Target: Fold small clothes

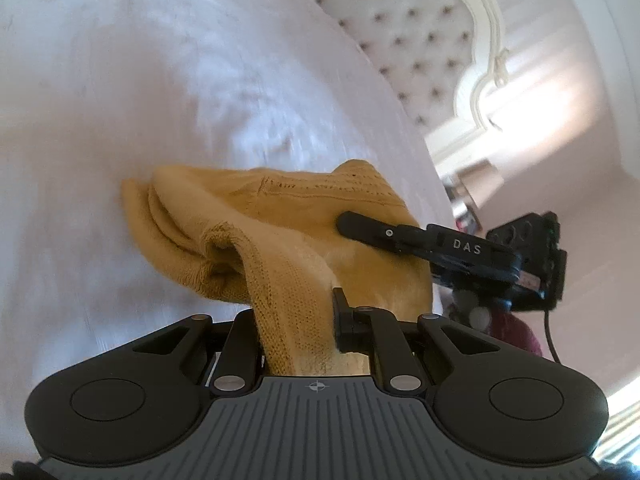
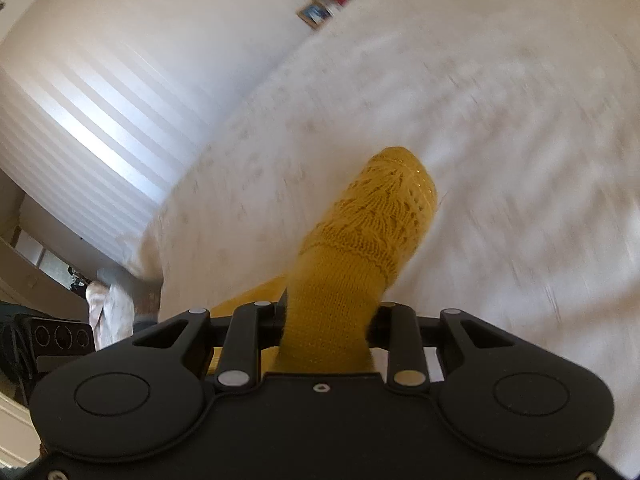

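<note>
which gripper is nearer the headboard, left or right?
Probably right. Seen from the left wrist, the right gripper pinches the yellow knit on the side toward the tufted headboard; the left gripper holds the near edge.

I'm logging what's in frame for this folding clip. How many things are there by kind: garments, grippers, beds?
Mustard knit garment: 1, held over the bed
Grippers: 2, the left gripper and the right gripper, both shut on the garment
White bed: 1
Total: 4
</note>
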